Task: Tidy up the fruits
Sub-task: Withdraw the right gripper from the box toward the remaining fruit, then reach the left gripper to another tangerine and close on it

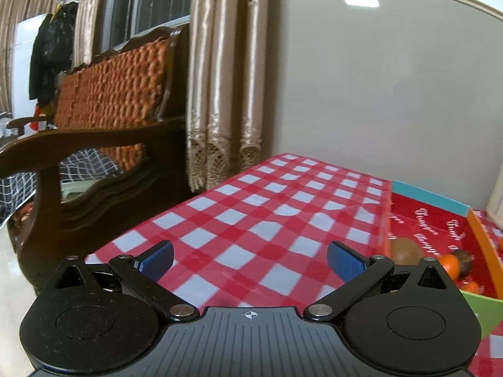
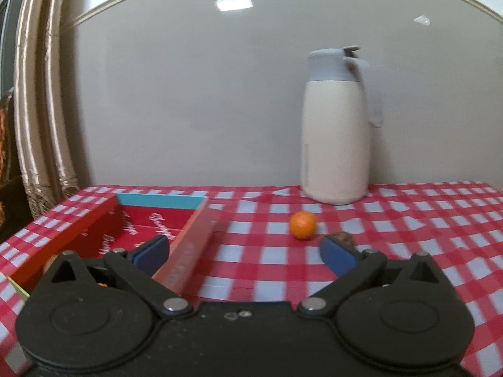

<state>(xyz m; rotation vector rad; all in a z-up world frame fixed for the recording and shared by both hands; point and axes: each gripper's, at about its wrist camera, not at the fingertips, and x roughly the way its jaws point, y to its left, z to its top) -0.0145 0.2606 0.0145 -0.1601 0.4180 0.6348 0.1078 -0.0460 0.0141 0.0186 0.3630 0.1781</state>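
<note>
**Both grippers wide apart, fruit split between box and cloth**

The left gripper [image 1: 250,259] hangs over the red-and-white checked tablecloth [image 1: 251,213] with its blue pads spread wide and nothing between them. Off to its right sits the red box [image 1: 433,229], walled in teal at the back and orange at the sides. Inside it lie a brown kiwi [image 1: 405,251], close against the near-left wall, and just beside it an orange fruit [image 1: 451,262] touching a darker brown one [image 1: 465,264]; more orange shows lower down, partly hidden by the gripper body.

The right gripper [image 2: 243,256] is likewise spread open and holds nothing. Its left finger sits over the box interior, and the box's orange side wall [image 2: 188,248] runs up between the two fingers. Out on the cloth, well clear of the box, rests a small orange [image 2: 302,224]. Near it a brown lumpy fruit [image 2: 344,237] peeks out just behind the right pad. A white thermos jug [image 2: 336,132] stands upright by the wall beyond them.
</note>
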